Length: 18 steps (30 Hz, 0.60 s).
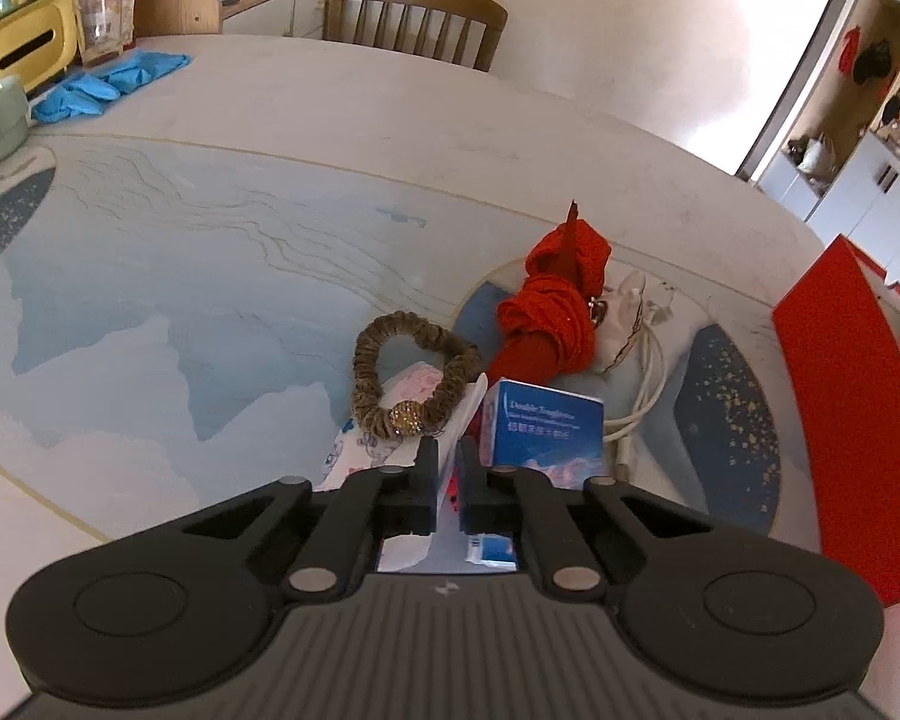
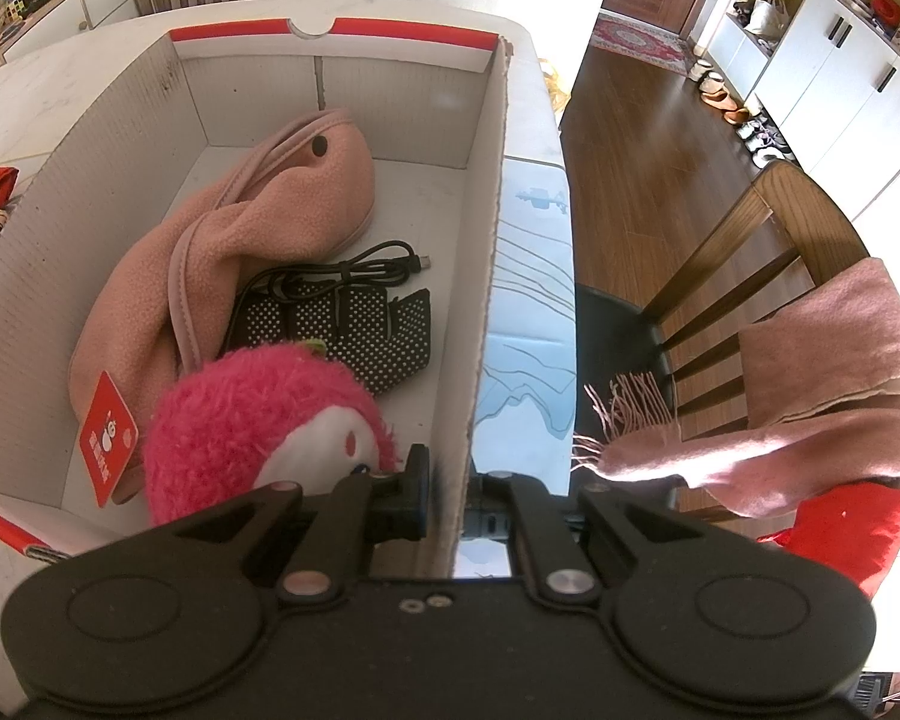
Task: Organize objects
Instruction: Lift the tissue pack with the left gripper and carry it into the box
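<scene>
Left claw point(image 1: 448, 450) pinching a white printed packet point(image 1: 390, 420) on the bench point(image 1: 210, 276), right claw point(image 2: 450, 468) gripping the cardboard box wall point(image 2: 480, 312)

Bare tabletop point(image 1: 150, 276) left of clutter pile point(image 1: 546, 324)

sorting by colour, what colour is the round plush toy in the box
Bright pink fuzz with a white face, the plush toy shows best in the right wrist view.
</scene>
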Each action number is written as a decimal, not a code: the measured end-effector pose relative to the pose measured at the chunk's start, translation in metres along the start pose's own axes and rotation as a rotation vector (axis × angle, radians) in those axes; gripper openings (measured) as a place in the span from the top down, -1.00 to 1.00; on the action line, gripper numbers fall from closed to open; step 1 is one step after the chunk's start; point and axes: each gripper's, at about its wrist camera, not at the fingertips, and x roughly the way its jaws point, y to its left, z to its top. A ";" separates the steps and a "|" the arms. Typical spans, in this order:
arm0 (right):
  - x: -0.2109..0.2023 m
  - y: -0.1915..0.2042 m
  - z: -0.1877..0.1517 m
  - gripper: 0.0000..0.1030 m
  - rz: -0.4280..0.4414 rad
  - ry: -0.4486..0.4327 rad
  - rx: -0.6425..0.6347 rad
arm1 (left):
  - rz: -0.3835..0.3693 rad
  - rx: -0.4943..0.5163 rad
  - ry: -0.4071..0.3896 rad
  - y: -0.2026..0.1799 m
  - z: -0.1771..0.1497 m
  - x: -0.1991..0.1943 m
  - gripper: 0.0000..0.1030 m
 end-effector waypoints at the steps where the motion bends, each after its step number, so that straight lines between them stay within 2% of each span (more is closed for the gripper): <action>1: 0.000 0.000 0.000 0.87 0.000 0.000 0.000 | 0.005 0.006 -0.005 0.000 0.001 -0.001 0.96; 10: -0.001 -0.001 0.000 0.88 0.000 -0.005 0.000 | -0.042 0.016 -0.075 -0.007 0.021 -0.035 1.00; 18: -0.001 0.000 -0.001 0.88 0.001 -0.007 0.000 | -0.129 0.020 -0.098 -0.026 0.032 -0.061 1.00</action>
